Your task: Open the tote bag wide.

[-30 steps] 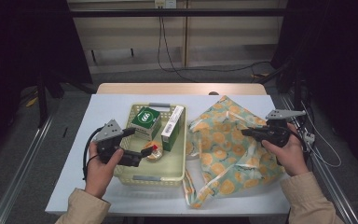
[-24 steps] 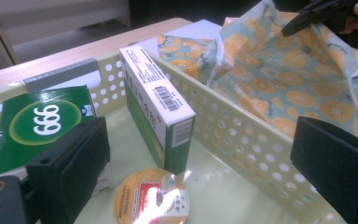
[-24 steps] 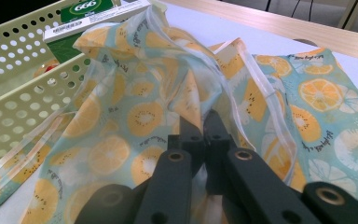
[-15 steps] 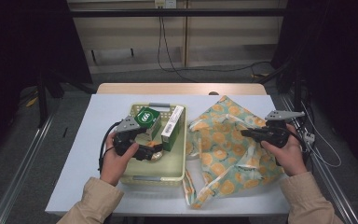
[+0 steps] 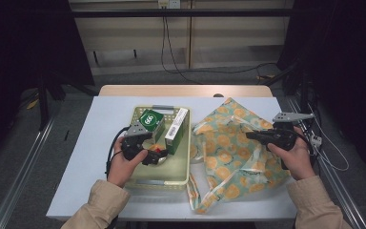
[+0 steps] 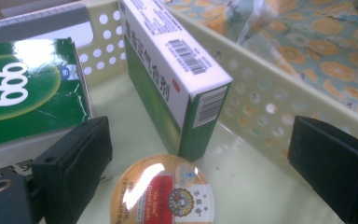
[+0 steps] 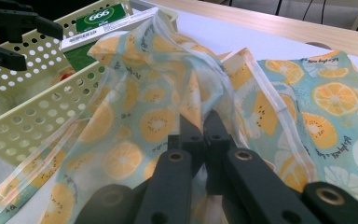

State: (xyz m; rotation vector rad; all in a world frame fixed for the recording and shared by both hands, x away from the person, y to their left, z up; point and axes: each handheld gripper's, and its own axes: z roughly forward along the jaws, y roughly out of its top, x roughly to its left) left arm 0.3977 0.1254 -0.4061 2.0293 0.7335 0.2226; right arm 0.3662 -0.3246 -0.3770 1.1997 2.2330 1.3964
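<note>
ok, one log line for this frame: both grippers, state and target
left gripper: open, fingers either side of round jar in basket | right gripper: shut on fruit-print bag, beside basket

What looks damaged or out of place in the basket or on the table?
The green 999 box has white scuffs and a worn edge on its face. The fruit-print bag lies crumpled beside the basket, pinched by the right tool. The left tool is open around a round jar. Nothing is spilled.

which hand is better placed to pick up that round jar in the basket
Left. The left gripper is open, its fingers flanking the round jar inside the basket. The right gripper is shut on the fruit-print bag.
</note>
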